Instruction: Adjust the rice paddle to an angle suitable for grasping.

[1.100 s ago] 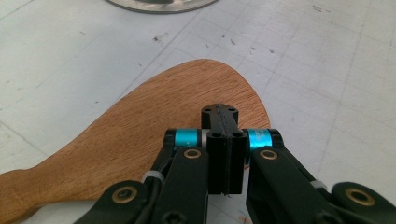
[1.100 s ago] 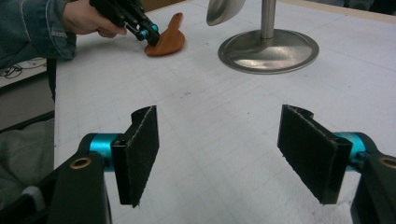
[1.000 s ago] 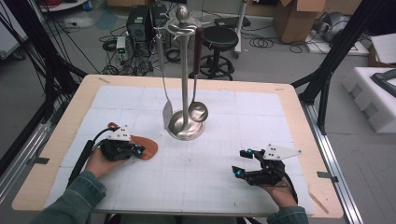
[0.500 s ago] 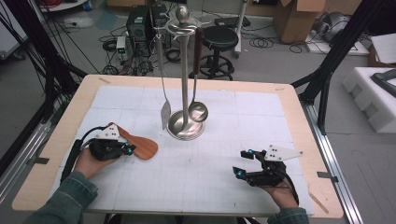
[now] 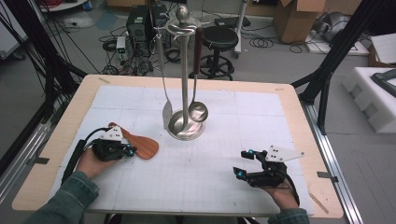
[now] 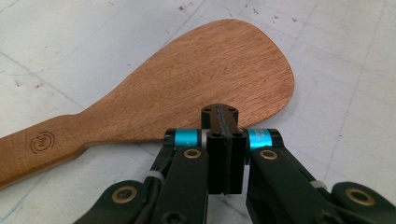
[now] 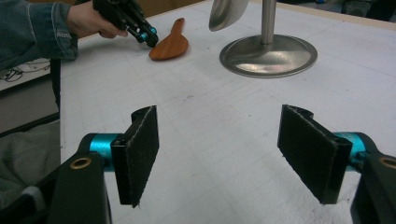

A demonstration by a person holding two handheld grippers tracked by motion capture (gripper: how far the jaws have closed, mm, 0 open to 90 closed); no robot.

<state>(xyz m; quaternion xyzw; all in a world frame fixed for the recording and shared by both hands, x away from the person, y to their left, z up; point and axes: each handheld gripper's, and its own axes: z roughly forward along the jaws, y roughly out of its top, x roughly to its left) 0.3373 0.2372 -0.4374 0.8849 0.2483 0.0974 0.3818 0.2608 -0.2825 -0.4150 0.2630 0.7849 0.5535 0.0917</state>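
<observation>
High view, left to right. At lower left, the person's left hand holds the left gripper [image 5: 130, 150], its 2 jaws pressed together with nothing between them; in the left gripper view the closed tips sit just above the near edge of the wooden spatula [image 6: 187, 93]. The spatula lies flat on the white gridded mat [image 5: 201, 186], blade toward the frame's centre, handle running to the upper left beneath the gripper's grey plate. At centre stands a metal utensil stand [image 5: 186, 126] with a ladle [image 5: 198, 112] and a slotted turner [image 5: 166, 114] hanging from its top. At lower right, the right gripper [image 5: 241, 163] rests in the right hand, jaws wide apart and empty; in the right gripper view its 2 pads [image 7: 140, 149] frame bare mat.
</observation>
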